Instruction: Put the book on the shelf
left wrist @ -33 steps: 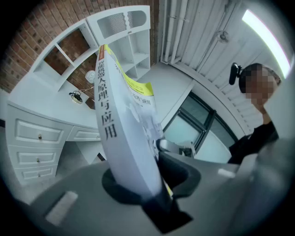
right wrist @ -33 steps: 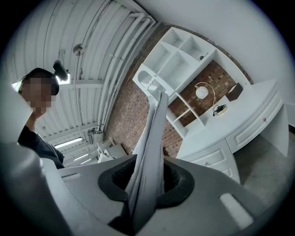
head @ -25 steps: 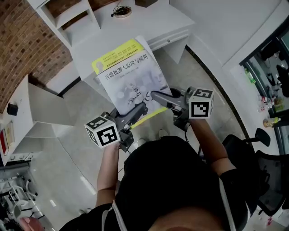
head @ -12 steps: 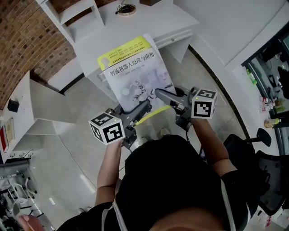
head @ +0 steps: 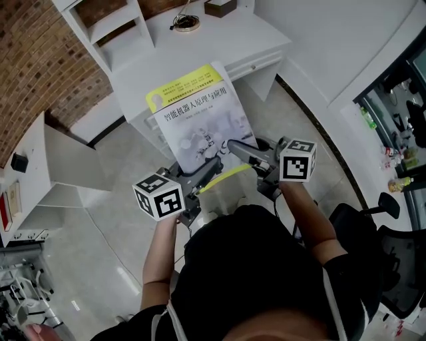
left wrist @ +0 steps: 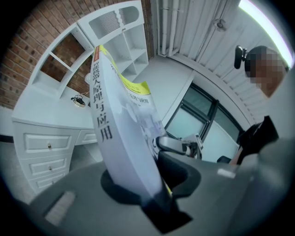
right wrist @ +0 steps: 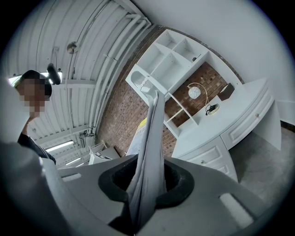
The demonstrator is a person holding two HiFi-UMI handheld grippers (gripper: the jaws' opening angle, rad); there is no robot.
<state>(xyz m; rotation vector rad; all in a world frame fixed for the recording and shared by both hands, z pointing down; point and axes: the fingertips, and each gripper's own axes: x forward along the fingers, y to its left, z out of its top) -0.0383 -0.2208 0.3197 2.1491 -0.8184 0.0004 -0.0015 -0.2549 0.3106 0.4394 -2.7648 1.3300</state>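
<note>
A book with a grey-white cover, a yellow band and Chinese title is held flat in the air before the white desk. My left gripper is shut on its near left corner, my right gripper is shut on its near right edge. In the left gripper view the book's spine runs up from between the jaws. The right gripper view shows the book edge-on, pinched in the jaws. The white shelf unit stands on the desk's back left, against the brick wall; its open compartments show in the right gripper view.
On the desk lie a coiled cable and a small dark box. Drawers fill the desk front. A white side table stands at left, an office chair at right. The person's head and shoulders fill the bottom.
The book and both grippers have drifted slightly towards the desk in the picture; the grips are unchanged.
</note>
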